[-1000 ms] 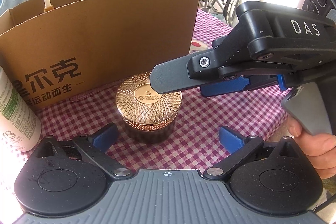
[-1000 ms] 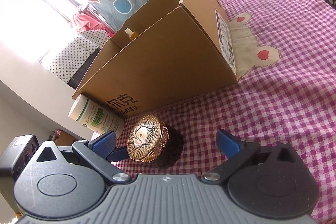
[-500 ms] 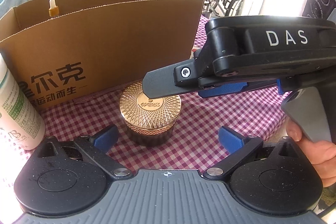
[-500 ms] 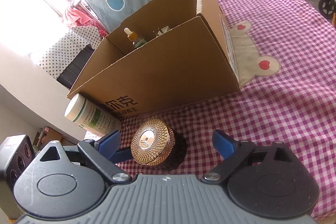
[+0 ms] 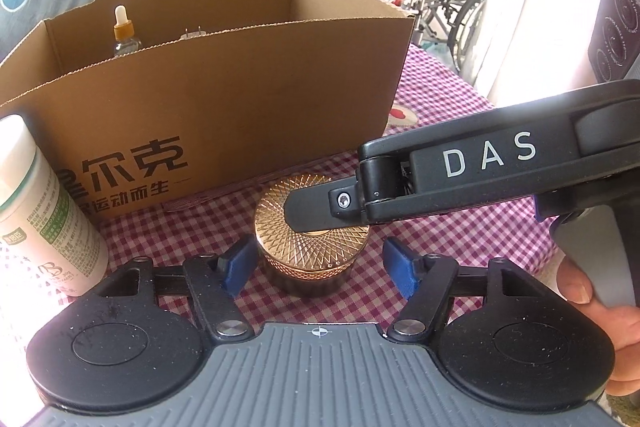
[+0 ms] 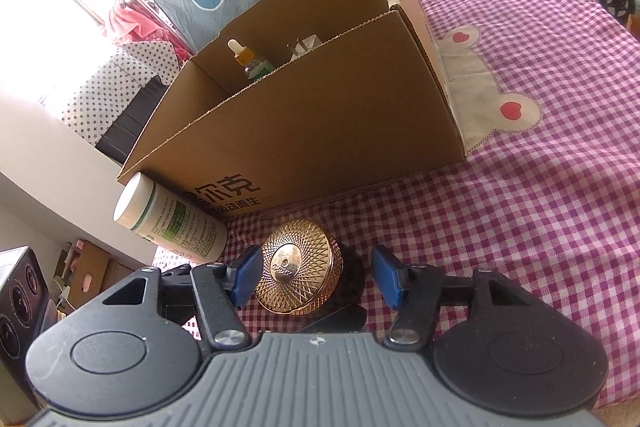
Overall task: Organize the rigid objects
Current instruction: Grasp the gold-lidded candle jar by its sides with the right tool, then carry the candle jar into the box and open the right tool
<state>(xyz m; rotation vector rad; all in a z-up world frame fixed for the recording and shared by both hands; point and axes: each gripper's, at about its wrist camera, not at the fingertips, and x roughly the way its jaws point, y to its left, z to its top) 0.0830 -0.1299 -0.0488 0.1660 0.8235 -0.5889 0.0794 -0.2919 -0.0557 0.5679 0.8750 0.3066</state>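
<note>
A dropper bottle (image 6: 250,61) (and something beside it) sits inside the cardboard box (image 6: 320,131); in front of the box, the gold-lidded jar (image 6: 298,277) and white bottle (image 6: 170,221) remain, both grippers' fingers (image 5: 236,265) released around the jar.

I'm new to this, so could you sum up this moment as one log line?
step: grasp jar | left gripper: open, astride jar | right gripper: open, astride jar | box: behind jar | bottle: beside box

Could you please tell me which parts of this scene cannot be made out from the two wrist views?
- Cardboard box contents: its front wall hides all but the dropper bottle top and a carton tip, in both views.
- Gold-lidded jar: in the left wrist view the right claw covers the lid's centre; the lid engraving is too small to read.
- White bottle: cut by the left edge; its small print is unreadable.
</note>
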